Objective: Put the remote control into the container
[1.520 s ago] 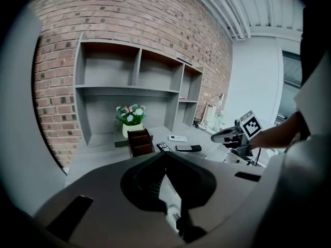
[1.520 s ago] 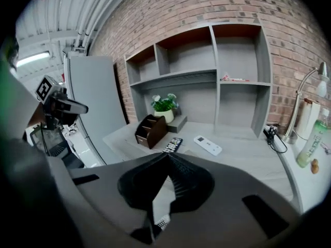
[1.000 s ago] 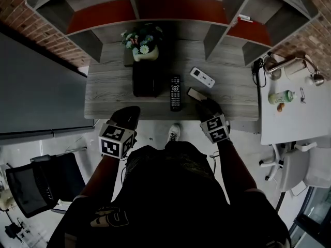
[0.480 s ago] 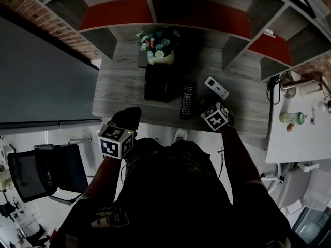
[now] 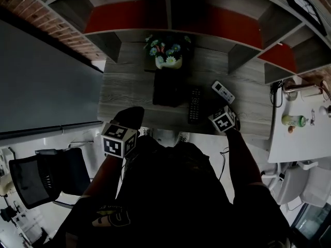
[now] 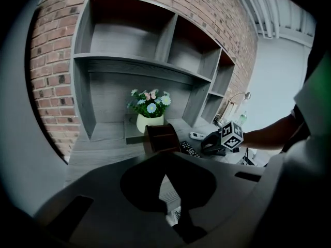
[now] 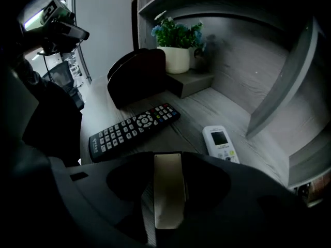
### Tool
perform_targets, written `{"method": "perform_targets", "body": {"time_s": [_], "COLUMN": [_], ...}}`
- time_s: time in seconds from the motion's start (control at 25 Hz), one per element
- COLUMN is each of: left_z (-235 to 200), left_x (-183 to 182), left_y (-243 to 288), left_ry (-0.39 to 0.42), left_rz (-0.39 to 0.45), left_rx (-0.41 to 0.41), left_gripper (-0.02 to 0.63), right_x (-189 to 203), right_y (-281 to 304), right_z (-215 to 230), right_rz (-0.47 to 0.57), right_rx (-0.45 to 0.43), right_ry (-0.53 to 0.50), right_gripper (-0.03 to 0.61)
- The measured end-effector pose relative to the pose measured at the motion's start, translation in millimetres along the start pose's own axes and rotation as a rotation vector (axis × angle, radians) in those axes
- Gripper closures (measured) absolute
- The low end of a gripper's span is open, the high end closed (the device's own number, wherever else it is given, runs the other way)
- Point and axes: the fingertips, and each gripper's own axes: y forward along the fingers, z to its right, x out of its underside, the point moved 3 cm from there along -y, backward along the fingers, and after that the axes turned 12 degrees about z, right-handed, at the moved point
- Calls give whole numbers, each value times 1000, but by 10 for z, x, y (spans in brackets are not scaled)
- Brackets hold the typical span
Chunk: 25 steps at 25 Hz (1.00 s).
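In the middle of the head view, saw the black remote control (image 5: 194,105) lying flat on the grey desk (image 5: 129,94), just right of the dark container (image 5: 166,88) and outside it. Noted a flower pot (image 5: 169,62) right behind the container, toward the top of the frame, and a white remote (image 5: 223,92) up and to the right of the black one. Found the right gripper (image 5: 221,113) low over the desk near its front edge, at the lower right of the black remote control, between it and the white remote. Read its fingers (image 7: 168,190) in the right gripper view as apart, having just closed a little, with only bare desk between them; black remote control at their upper left, white remote at their upper right, neither touched. Spotted the left gripper (image 5: 129,113) at the lower left, by the desk's front edge, well apart from everything on it. Read its fingers as together at the tips, holding nothing.
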Motion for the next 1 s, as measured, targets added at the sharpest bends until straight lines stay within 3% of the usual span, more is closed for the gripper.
{"method": "perform_targets", "body": {"time_s": [0.24,0.48,0.64,0.84,1.0], "left_z": [-183,-298,-391,-495,-528], "left_x": [-374,-456,-528,-689,-724], "left_y": [111,301,307,279,232], "left_ry": [39,80,85,87,100], "left_rz": [27,48,71,112,115], "left_rx": [106,210,238,253,281], "left_gripper": [607,607,607,607,607], "right_x": [-411,-837,-1449,-2376,-2778], "right_y": [-500,-977,-1274,-1283,-1009], "right_z": [131,197,96,-27,-30], "right_rz": [142,394,618,841,946], "right_rx": [270,457,457,381,401], "right_ry": [200,534,677,710,717], "right_gripper": [394,396,396,396,396]}}
